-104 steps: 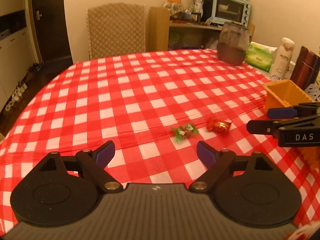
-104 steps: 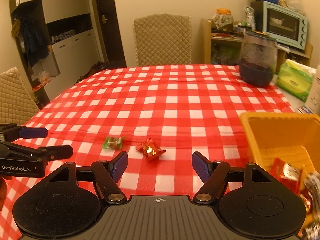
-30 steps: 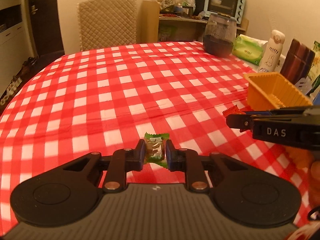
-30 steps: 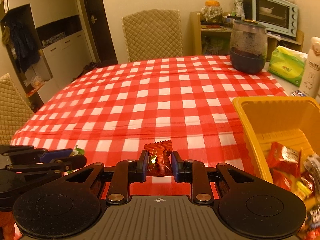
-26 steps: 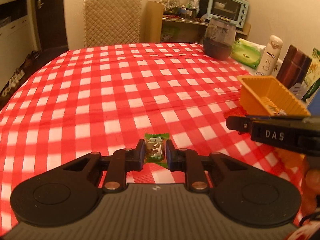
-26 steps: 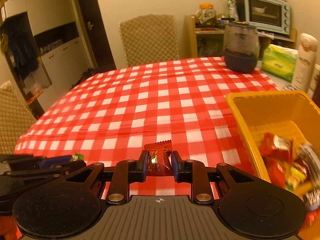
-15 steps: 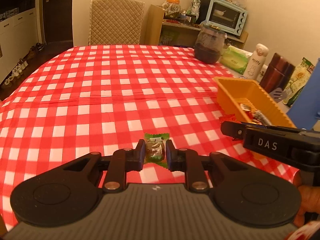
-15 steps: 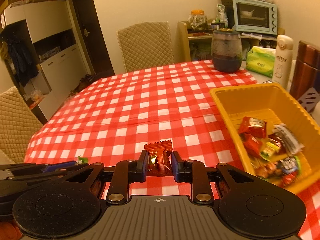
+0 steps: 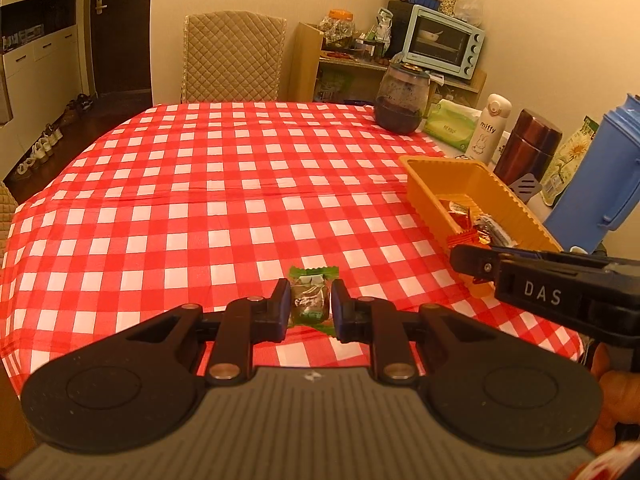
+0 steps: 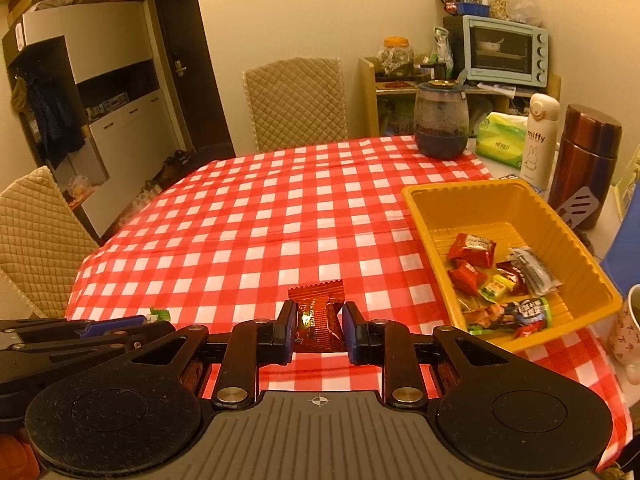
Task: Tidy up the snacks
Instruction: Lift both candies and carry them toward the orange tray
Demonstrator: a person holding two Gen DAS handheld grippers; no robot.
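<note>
My left gripper (image 9: pixel 307 304) is shut on a green-wrapped candy (image 9: pixel 310 298) and holds it above the red checked tablecloth (image 9: pixel 224 200). My right gripper (image 10: pixel 318 326) is shut on a red-wrapped candy (image 10: pixel 318 320), also lifted above the cloth. The yellow tray (image 10: pixel 436 216) with several wrapped snacks (image 10: pixel 472 250) sits to the right of both grippers; it also shows in the left wrist view (image 9: pixel 430 196). The right gripper (image 9: pixel 474 258) appears at the right of the left wrist view, near the tray's front corner. The left gripper (image 10: pixel 148 322) shows at the lower left of the right wrist view.
A dark glass jar (image 10: pixel 442 120), a green tissue pack (image 10: pixel 502 140), a white miffy bottle (image 10: pixel 540 140), a brown flask (image 10: pixel 586 160) and a blue jug (image 9: pixel 600 184) stand at the table's right side. A mug (image 10: pixel 628 328) is near the tray. Quilted chairs (image 10: pixel 296 100) surround the table.
Both grippers closed on their candies and lifted them off the cloth. Both have risen and drawn back, so the tray's inside now shows.
</note>
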